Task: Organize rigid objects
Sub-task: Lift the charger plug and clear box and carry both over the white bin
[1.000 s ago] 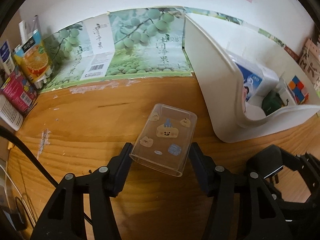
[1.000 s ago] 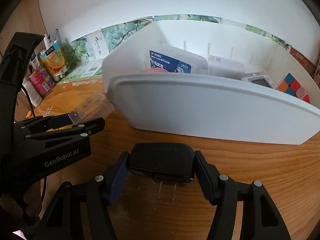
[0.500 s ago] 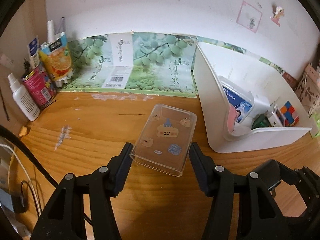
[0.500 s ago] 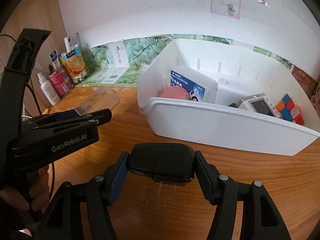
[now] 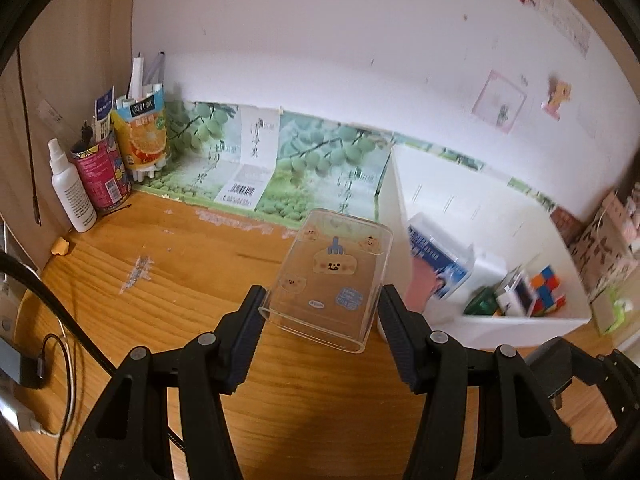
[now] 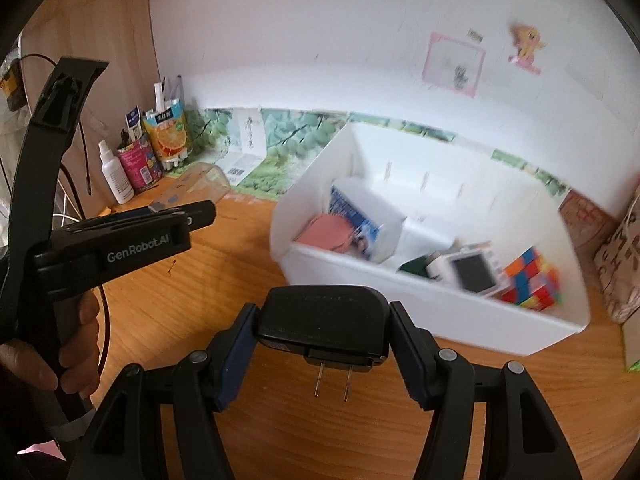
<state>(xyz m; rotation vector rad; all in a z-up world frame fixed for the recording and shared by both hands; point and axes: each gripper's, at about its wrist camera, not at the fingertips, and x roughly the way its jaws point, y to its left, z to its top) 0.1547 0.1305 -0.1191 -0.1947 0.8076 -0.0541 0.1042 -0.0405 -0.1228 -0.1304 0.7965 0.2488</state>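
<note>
Left wrist view: we are holding the clear phone case (image 5: 326, 276) in the left claw (image 5: 320, 320), pads pressing on both its long edges, at lower centre of the frame. Compared with a second ago, the table (image 5: 168, 280) is sitting farther below and more of the wall is showing, so we are lifting. The white bin (image 5: 516, 326), which filled the right side and hid its contents, is now lying at right with its inside open to view: a blue-and-white box (image 5: 438, 264), a colour cube (image 5: 546, 288). The case is off the table and not yet over the bin.

Right wrist view: we are gripping the black plug adapter (image 6: 324, 322) in the right claw (image 6: 322, 344), prongs pointing toward the camera, at lower centre. The bin's front wall was blocking the view before; now we are looking down into it at centre right. The left claw is showing at mid left, in a hand (image 6: 60, 344).

Judgement: both items are clearing the rim height; the drop into the bin is the remaining step.
</note>
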